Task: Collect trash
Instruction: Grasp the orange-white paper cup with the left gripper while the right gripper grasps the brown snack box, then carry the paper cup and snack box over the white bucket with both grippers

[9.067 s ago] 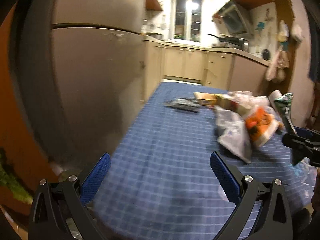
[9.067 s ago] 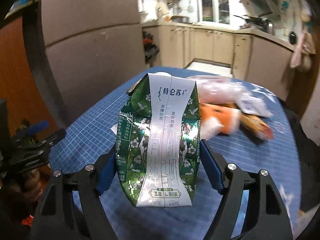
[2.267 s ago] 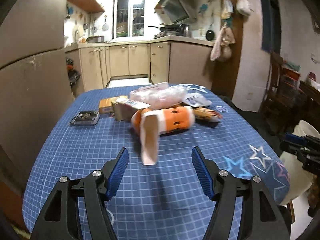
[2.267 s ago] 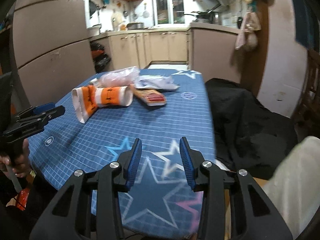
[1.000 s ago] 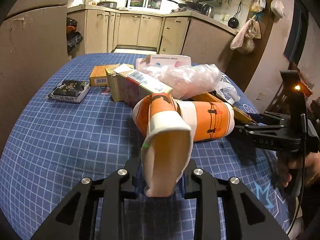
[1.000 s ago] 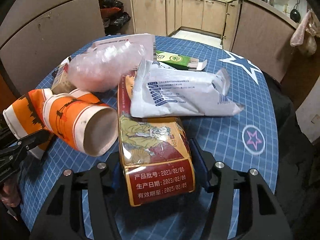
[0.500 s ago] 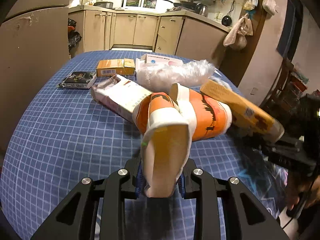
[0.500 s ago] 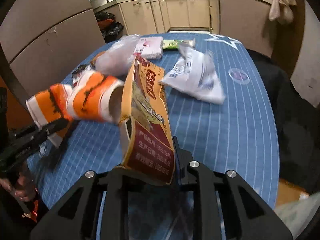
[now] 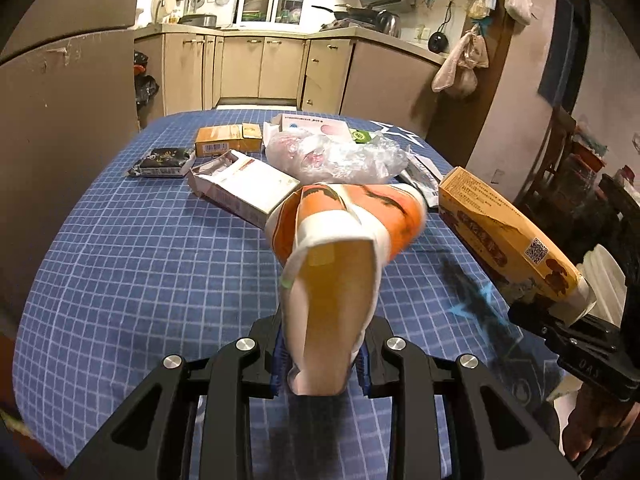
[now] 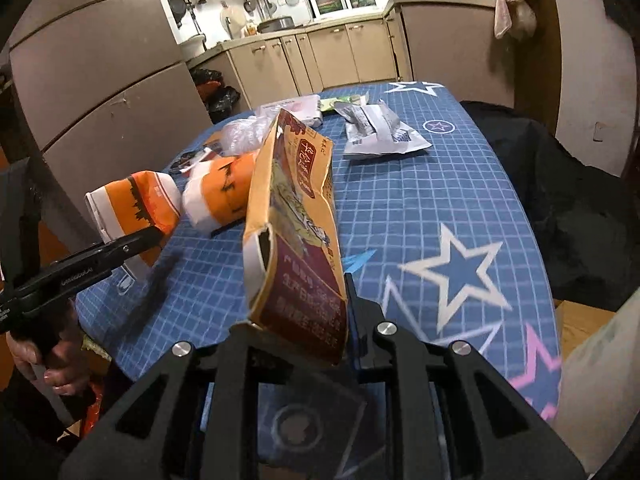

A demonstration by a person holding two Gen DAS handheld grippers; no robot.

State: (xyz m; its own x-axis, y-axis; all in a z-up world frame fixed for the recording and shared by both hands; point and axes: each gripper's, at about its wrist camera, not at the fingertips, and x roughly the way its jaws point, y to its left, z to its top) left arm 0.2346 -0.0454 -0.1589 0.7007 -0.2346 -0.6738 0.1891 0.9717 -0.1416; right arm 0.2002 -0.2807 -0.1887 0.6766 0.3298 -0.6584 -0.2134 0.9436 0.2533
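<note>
- Orange-and-white paper wrapper (image 9: 340, 240), one piece, is pinched at its lower end by the left tool (image 9: 320, 364); its two blue pads press on it from both sides, and the rest of it sticks up and forward, above the surface (image 9: 140, 260).
- One yellow and dark red carton (image 10: 296, 216) is held in the right tool (image 10: 316, 344); the jaws are closed tight on its lower end. The carton stands tilted above the surface, with a torn opening on its left side.
- In the left wrist view the same carton (image 9: 504, 240) shows at the right, lifted, with a QR code on its side.
- Each tool is carried by one hand; a hand (image 10: 52, 352) is seen at the lower left of the right wrist view.
- Still lying on the blue checked surface, counted from the left wrist view:
  - one small dark packet (image 9: 162, 160), at the far left;
  - one small orange box (image 9: 228, 140), behind it;
  - one open white box (image 9: 244, 186), lying on its side;
  - one crumpled clear plastic bag (image 9: 336, 156), in the middle;
  - one flat pink and white box (image 9: 312, 124), behind the bag.
- One silver-white pouch (image 10: 380, 132) lies apart at the right of the surface, near a star print.
- One green pack (image 10: 340, 102) lies just behind it.
</note>
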